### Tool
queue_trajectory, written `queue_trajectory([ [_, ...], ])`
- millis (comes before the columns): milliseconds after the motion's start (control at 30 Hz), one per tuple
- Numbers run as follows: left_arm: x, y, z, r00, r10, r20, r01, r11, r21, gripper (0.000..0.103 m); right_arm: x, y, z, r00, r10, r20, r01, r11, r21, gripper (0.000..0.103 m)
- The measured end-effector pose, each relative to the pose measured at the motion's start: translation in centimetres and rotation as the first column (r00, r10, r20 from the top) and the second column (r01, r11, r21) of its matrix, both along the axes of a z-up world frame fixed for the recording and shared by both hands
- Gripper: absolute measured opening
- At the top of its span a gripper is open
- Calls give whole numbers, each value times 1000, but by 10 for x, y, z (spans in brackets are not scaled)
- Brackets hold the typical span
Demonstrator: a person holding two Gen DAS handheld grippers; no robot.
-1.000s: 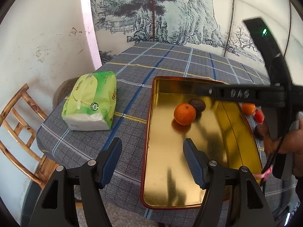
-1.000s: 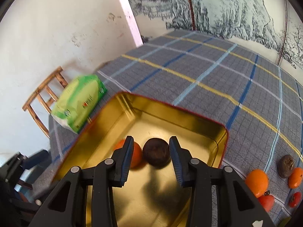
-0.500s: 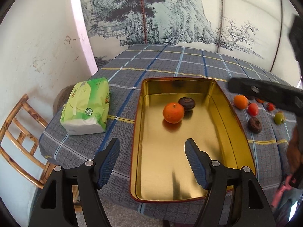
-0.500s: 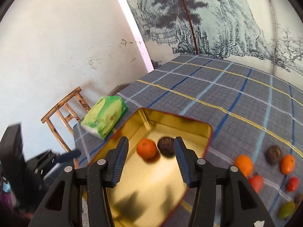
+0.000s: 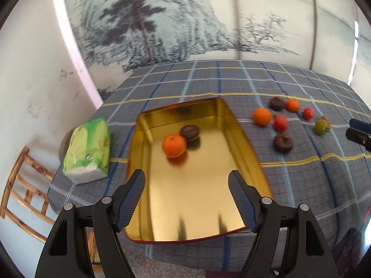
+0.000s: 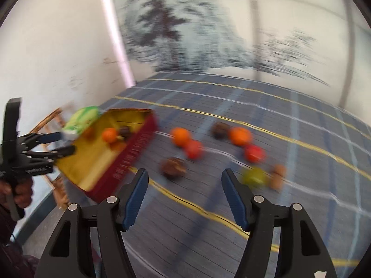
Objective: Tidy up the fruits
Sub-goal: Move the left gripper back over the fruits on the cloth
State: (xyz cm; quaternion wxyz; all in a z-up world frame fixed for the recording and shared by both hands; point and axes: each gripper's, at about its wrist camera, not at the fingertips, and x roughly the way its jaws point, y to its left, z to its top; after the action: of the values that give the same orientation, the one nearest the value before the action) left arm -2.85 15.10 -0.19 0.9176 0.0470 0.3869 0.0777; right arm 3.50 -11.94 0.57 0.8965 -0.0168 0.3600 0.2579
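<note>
A gold tray with a red rim (image 5: 245, 139) lies on the checked tablecloth and holds an orange (image 5: 174, 145) and a dark brown fruit (image 5: 190, 133). Several loose fruits lie to its right: an orange (image 5: 261, 116), a red one (image 5: 280, 122), a dark one (image 5: 283, 142) and a green one (image 5: 321, 127). My left gripper (image 5: 186, 190) is open and empty over the tray's near end. My right gripper (image 6: 184, 188) is open and empty above the cloth, just short of the loose fruits, with a dark fruit (image 6: 173, 167) nearest; this view is blurred.
A green tissue pack (image 5: 89, 151) lies left of the tray near the table's edge. A wooden chair (image 5: 20, 185) stands by the left wall. The tray (image 6: 129, 157) shows at the left in the right wrist view, with the other gripper (image 6: 44, 148) beside it.
My right gripper has pulled out of the tray, swung right toward the loose fruits and opened wider. My left gripper has turned right, so the loose fruits now show.
</note>
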Motion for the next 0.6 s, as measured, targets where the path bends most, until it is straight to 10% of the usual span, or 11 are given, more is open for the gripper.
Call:
queue_trajectory([
  [300,19,-63,5,970,-240,-40,241,971,-1,75,16,-116,-42,954,-292,-73,294,956,12,63],
  [600,83,-105,-16,949,-282,-140,277,959,-53,75,19,-131,-58,953,-289,-94,295,954,59,64],
])
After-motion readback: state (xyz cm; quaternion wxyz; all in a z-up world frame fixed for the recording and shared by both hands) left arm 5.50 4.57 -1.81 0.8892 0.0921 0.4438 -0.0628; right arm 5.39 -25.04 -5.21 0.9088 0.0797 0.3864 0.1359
